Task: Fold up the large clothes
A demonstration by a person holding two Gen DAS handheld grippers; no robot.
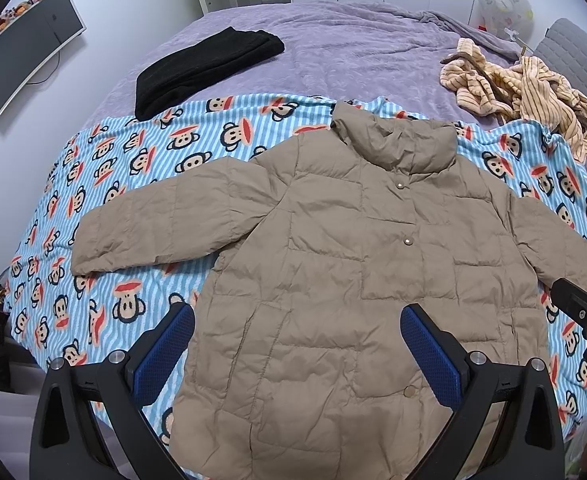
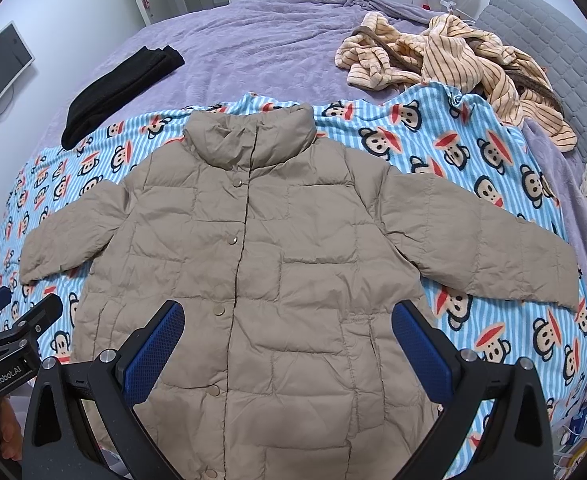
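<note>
A beige quilted puffer jacket [image 1: 345, 264] [image 2: 261, 264] lies flat and front-up on a blue striped monkey-print blanket [image 1: 133, 152] [image 2: 433, 140], snaps closed, collar away from me, both sleeves spread out. My left gripper [image 1: 297, 316] hovers open above the jacket's lower left part, blue pads wide apart, nothing held. My right gripper [image 2: 287, 316] hovers open above the jacket's lower middle, also empty. Each gripper shows at the edge of the other's view: the right one [image 1: 585, 304], the left one [image 2: 13, 316].
The blanket covers a purple bedspread [image 1: 353, 40] [image 2: 253, 40]. A folded black garment [image 1: 205, 68] [image 2: 121, 84] lies at the far left. A crumpled orange striped garment [image 1: 525, 92] [image 2: 453, 64] lies far right by a grey headboard [image 2: 541, 32]. A monitor [image 1: 25, 48] hangs left.
</note>
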